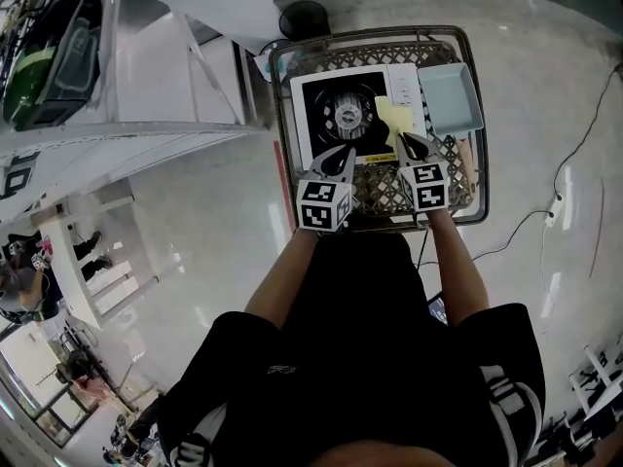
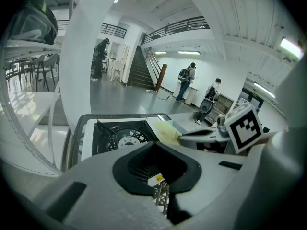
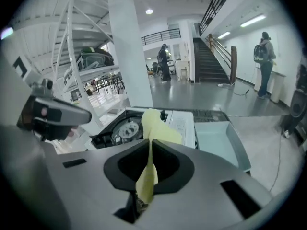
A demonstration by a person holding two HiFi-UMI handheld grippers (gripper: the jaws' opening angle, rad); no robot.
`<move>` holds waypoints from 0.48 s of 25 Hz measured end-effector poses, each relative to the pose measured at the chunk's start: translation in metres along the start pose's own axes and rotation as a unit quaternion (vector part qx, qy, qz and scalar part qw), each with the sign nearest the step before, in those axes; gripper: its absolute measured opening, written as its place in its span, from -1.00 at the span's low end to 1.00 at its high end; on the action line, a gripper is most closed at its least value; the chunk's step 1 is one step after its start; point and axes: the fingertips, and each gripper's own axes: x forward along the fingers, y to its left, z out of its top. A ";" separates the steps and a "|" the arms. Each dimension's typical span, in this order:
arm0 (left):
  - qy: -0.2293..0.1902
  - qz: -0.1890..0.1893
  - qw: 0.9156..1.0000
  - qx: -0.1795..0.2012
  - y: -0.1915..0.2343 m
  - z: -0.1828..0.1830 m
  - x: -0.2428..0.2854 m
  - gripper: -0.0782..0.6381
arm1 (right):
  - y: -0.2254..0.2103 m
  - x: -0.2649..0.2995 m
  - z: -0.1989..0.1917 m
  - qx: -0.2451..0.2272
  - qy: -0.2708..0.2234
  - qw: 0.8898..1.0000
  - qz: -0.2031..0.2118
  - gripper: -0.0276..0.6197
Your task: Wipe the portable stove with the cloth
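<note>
Surface: we see the portable stove in a wire basket at upper centre, on a glossy floor.
Right gripper: clenched on the cloth.
Left gripper: closed on nothing.

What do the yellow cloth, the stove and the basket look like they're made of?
The cloth: soft thin fabric, probably microfibre; it folds limply. The stove: smooth white painted metal, apparently, with a black top; flat, rigid panels. The basket: metal wire, seemingly; open mesh.

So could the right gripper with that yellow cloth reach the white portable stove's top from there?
Probably yes. The right gripper is shut on the yellow cloth just over the white portable stove, whose top lies bare in the wire basket. The left gripper hangs beside, not between.
</note>
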 end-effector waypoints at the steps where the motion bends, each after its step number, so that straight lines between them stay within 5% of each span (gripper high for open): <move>1: -0.003 0.003 1.000 -0.002 0.003 0.002 -0.001 -0.72 | -0.001 0.000 0.016 -0.002 -0.015 1.000 0.000 -0.85; 7: -0.010 0.023 0.999 -0.023 0.024 0.006 -0.007 -0.72 | -0.006 0.030 0.111 -0.032 -0.075 0.997 0.006 -0.85; 12: -0.019 0.041 0.998 -0.042 0.039 0.007 -0.015 -0.72 | 0.000 0.090 0.131 -0.066 -0.034 0.997 0.017 -0.85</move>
